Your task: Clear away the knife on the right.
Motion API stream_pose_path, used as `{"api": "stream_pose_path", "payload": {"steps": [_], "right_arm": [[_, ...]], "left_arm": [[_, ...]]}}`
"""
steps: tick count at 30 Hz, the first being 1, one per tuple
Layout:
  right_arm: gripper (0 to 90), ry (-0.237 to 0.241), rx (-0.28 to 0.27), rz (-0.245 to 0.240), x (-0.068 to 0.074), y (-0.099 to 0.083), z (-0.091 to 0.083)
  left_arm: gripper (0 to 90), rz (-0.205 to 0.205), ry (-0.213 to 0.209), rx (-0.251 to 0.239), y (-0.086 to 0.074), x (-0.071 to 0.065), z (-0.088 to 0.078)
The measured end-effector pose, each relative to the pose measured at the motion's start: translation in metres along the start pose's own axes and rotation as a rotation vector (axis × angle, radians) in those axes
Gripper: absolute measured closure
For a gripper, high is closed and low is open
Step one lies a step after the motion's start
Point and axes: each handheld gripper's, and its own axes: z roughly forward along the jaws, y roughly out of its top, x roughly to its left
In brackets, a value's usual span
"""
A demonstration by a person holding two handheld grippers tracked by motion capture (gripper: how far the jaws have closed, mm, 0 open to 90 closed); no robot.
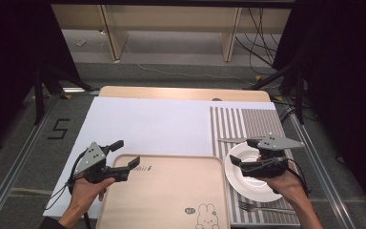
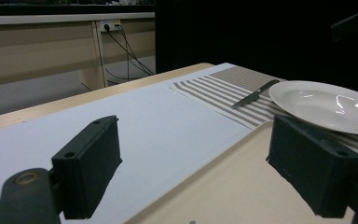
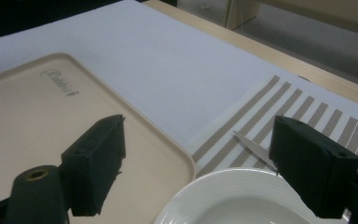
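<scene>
A beige tray (image 1: 167, 191) with a rabbit print lies at the table's near edge. My left gripper (image 1: 125, 153) hovers open over the tray's far left corner, one jaw above the tray (image 2: 223, 186) and the other above the white sheet (image 2: 144, 121). Right of the tray, a white plate (image 1: 248, 174) rests on a striped placemat (image 1: 248, 124). My right gripper (image 1: 244, 151) stands open over the plate's far left rim (image 3: 233, 200), empty. A knife (image 1: 233, 140) lies just beyond the plate; a fork (image 1: 262, 207) lies in front of it.
A white sheet (image 1: 147, 126) covers most of the wooden table (image 1: 181, 93). Black stands and cables flank the table on the floor. A "5" mark (image 1: 58, 129) sits on the floor at the left.
</scene>
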Motion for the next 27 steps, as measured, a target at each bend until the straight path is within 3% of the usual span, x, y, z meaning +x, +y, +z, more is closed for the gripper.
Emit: {"api": "stream_pose_path", "payload": {"steps": [4, 8, 14, 22, 27], "right_arm": [[18.9, 0.019, 0.041, -0.036, -0.009, 0.007, 0.004], [19.4, 0.018, 0.066, -0.037, -0.023, 0.013, 0.012], [19.6, 0.006, 0.154, -0.054, -0.043, 0.021, 0.025], [19.7, -0.003, 0.230, -0.034, -0.072, 0.027, 0.045], [20.0, -0.007, 0.318, -0.039, -0.087, 0.028, 0.059]], "left_arm": [[16.2, 0.001, -0.006, -0.004, 0.000, 0.000, 0.000], [16.2, 0.003, -0.007, -0.002, 0.000, 0.000, 0.000], [16.2, 0.008, -0.009, 0.003, 0.000, -0.001, 0.001], [16.0, 0.004, -0.009, 0.005, -0.001, 0.000, 0.002], [16.0, 0.007, -0.014, -0.002, -0.001, 0.000, 0.002]]}}
